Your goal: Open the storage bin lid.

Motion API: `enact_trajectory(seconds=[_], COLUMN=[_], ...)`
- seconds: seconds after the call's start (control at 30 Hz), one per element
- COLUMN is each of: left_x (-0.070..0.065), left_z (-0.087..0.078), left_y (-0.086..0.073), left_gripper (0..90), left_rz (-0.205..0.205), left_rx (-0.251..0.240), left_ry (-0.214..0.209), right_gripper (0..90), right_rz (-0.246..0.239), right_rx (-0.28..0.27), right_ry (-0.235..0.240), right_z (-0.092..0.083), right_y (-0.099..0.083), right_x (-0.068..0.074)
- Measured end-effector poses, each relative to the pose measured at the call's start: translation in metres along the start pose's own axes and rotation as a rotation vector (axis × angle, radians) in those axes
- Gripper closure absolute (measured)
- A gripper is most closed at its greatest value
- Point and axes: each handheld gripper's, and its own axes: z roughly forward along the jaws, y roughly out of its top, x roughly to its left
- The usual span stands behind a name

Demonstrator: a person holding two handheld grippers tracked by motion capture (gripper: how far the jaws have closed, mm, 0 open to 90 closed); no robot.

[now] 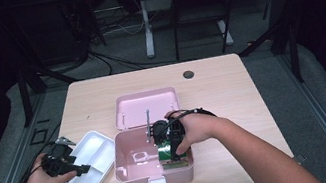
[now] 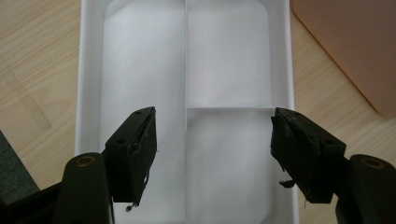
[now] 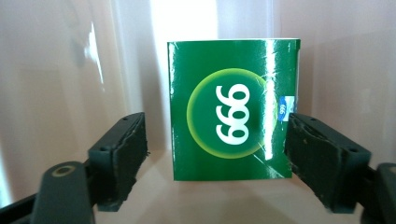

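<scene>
Table (image 1: 231, 89): your work sits on a pale wooden top, with the pink case at its middle and the white tray at its left.
Pink case (image 1: 129, 171): it lies open, lid (image 1: 145, 105) flat behind it. Your right hand (image 1: 197, 127) reaches down into its right half.
White tray (image 1: 90, 144): divided and bare, just beside the case on its left. Your left tongs (image 2: 212, 135) hang over it with the jaws wide and nothing between them.
Green box (image 3: 232, 108): it stands upright inside the case, close to the right wall, printed face toward your right tongs (image 3: 215, 140).
Box against tongs: it sits between the jaws but off centre. The right pad looks to be at its edge, while a clear gap shows on the left pad's side. The jaws are wide and not yet gripping.
Risk, uneven close: the right pad would likely meet first, and could push the box sideways or twist it.
Risk, wall: a jaw could catch on the case's side as you lift.
Risk, glossy card: a light pinch may let it slide.
</scene>
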Motion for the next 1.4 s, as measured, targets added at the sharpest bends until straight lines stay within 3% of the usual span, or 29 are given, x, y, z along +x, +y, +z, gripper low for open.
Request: enact_trajectory(seconds=[0.17,0.47,0.93,1.27,1.4], left_x=[-0.001,-0.001,0.001,-0.001,-0.001], left_z=[0.0,0.0,0.0,0.0,0.0], left_y=[0.0,0.0,-0.001,0.0,0.001], left_gripper=[33.0,33.0,33.7,34.8,37.7], left_rz=[0.003,-0.003,-0.019,0.0,-0.021], left_rx=[-0.002,-0.004,-0.008,0.028,0.03], left_ry=[-0.005,0.001,0.008,0.031,0.021], right_gripper=[23.2,24.3,24.8,25.8,25.8], right_rz=[0.022,0.014,0.041,0.102,0.141], right_rx=[-0.023,-0.027,-0.039,-0.079,-0.086], right_ry=[-0.012,-0.035,-0.066,-0.119,-0.145], right_z=[-0.009,-0.025,-0.041,-0.058,-0.06], right_y=[-0.003,-0.006,-0.016,-0.039,-0.052], right_x=[0.002,0.006,0.007,0.008,0.006])
